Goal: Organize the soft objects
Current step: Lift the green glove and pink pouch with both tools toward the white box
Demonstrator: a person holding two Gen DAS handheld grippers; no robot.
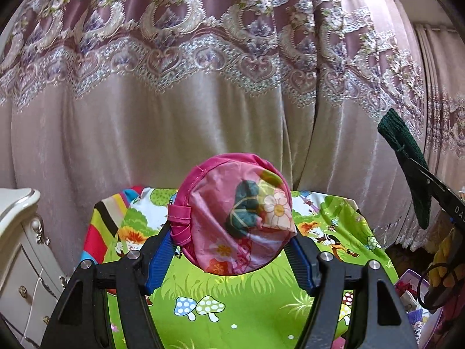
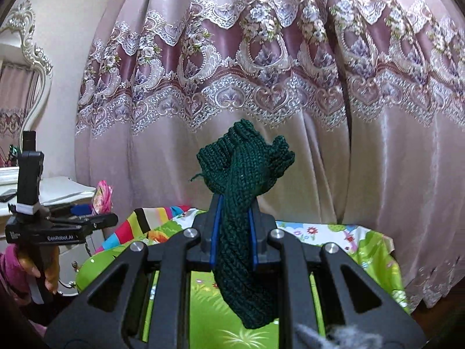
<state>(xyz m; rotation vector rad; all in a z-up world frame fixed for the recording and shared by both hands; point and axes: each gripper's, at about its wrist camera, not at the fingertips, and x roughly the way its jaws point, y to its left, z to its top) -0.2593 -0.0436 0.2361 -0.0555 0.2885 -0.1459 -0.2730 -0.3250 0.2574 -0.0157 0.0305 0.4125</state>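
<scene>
Left gripper [image 1: 232,244] clamps a round pink pouch [image 1: 232,215] between its blue pads, jaws spread wide to the pouch's width. Right gripper [image 2: 234,229] is pressed nearly together, pinching a dark green knitted glove [image 2: 241,180] at mid-length; cuff hangs below the jaws, fingers stand above. Both items are held in the air over a green cartoon-printed cloth [image 1: 247,305], before a pink embroidered curtain [image 1: 174,116]. White dresser [image 1: 20,232] stands at left.
</scene>
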